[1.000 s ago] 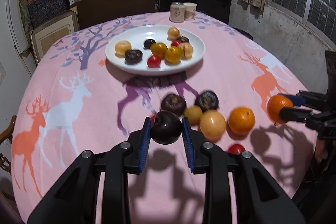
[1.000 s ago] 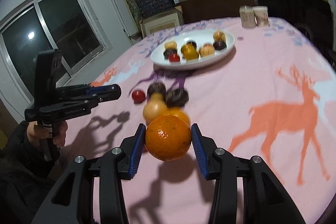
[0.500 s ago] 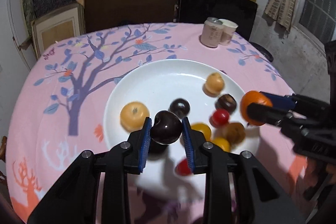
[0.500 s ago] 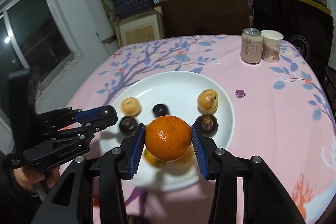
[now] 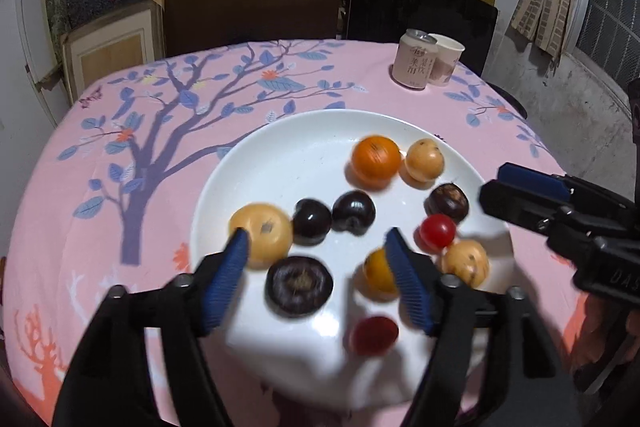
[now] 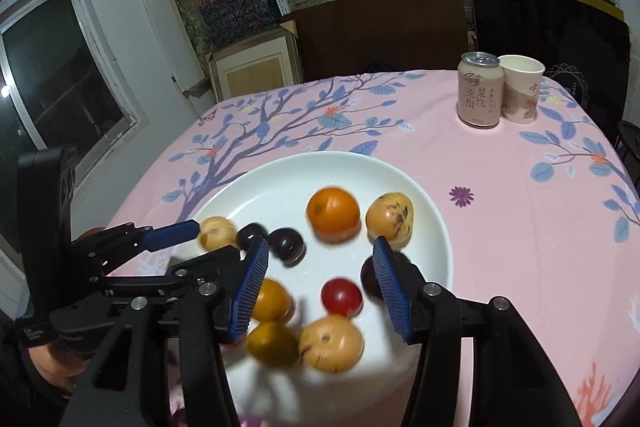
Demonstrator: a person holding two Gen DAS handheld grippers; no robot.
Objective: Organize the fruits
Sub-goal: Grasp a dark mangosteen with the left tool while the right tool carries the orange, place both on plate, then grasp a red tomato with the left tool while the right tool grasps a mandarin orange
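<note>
Both tongs opening over the white plate (image 5: pixel 224 187), left gripper (image 5: pixel 316 251) and right gripper (image 6: pixel 318 263) empty, dark plum (image 5: pixel 354 211) and orange (image 6: pixel 333 214) just ahead of the tips and rolling; I'd lift straight up, no sideways drag.

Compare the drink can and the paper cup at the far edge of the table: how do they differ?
The can has a closed metal top; the cup is open. The can is straight-sided; the cup tapers toward its base. The can is pinkish; the cup is mostly white. Both stand upright, side by side on the tablecloth.
</note>
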